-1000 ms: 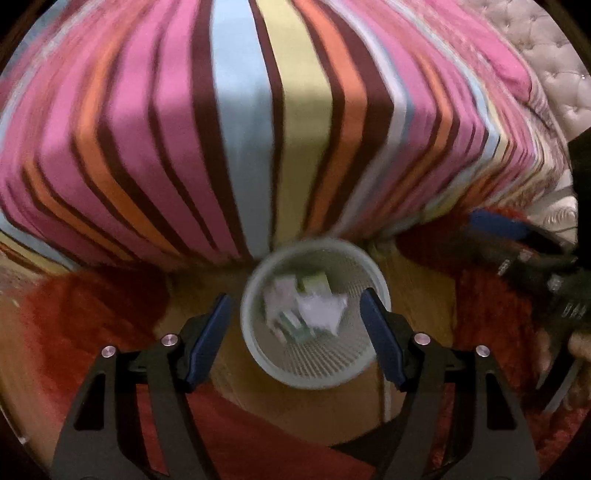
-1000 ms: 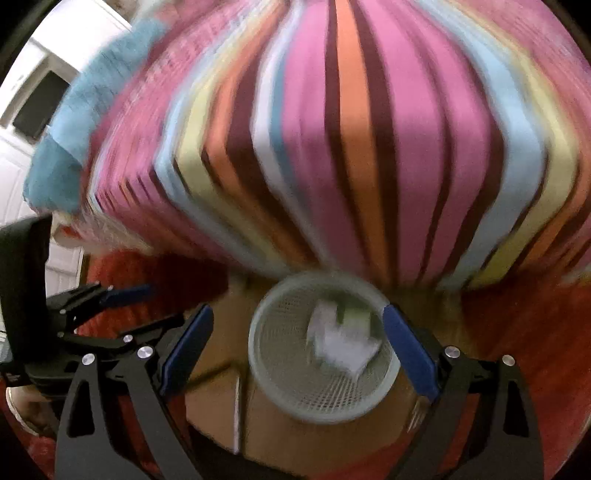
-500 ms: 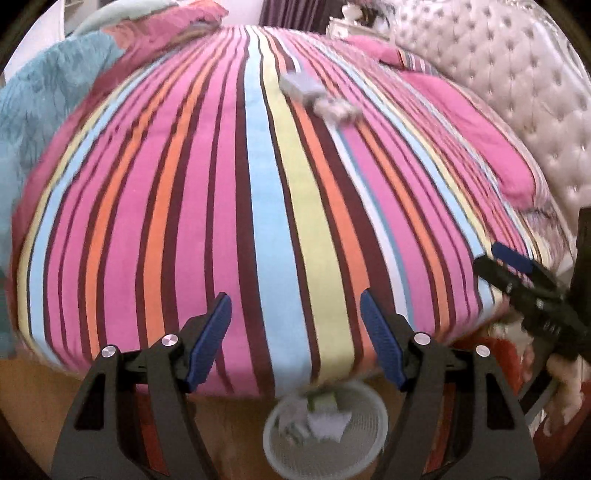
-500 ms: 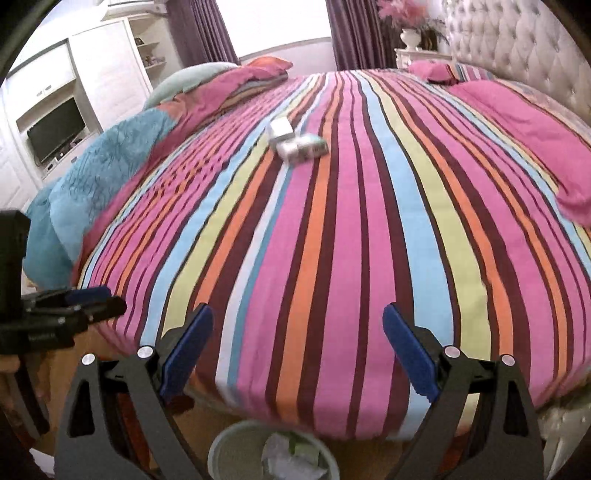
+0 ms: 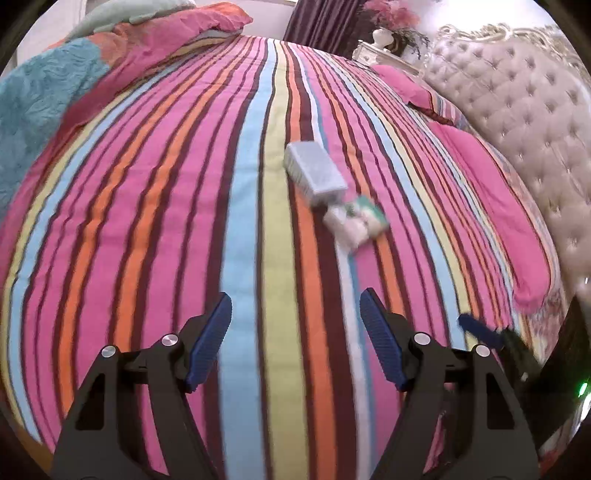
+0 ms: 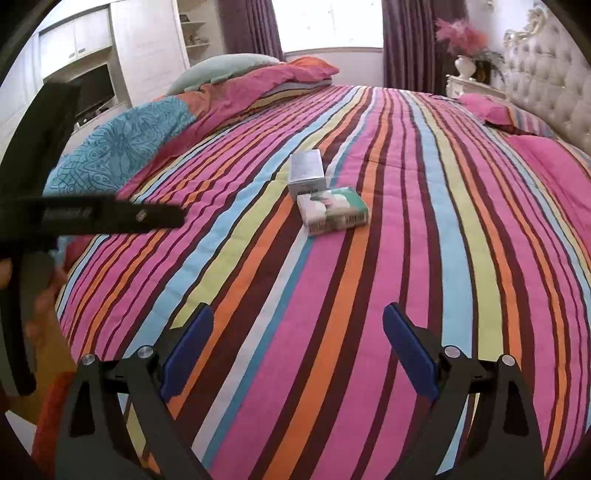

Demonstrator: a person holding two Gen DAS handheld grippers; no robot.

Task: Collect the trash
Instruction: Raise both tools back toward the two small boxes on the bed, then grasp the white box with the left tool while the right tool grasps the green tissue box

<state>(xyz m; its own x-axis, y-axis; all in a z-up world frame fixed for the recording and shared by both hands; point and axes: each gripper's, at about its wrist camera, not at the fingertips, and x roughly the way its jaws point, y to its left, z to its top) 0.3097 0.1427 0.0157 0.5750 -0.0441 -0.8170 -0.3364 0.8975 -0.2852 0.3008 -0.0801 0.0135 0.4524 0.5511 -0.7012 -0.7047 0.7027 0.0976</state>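
You are in a home bedroom. A wide bed (image 6: 369, 258) under a striped quilt fills your view, with a tufted, button-studded headboard (image 6: 550, 88) along its right side. Beyond the bed's far edge hang dark purple curtains (image 6: 402, 40) around a bright window (image 6: 328, 22). Beside the headboard stands a white nightstand (image 6: 469, 86) bearing a vase (image 6: 464, 66) of pink flowers. Left of the bed rise white built-in cupboards (image 6: 147, 48) with what looks like a television (image 6: 98, 86) set in them.

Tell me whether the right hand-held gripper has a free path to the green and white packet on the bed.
Probably yes: the right hand-held gripper is open, with only bare striped bedspread before the packet.
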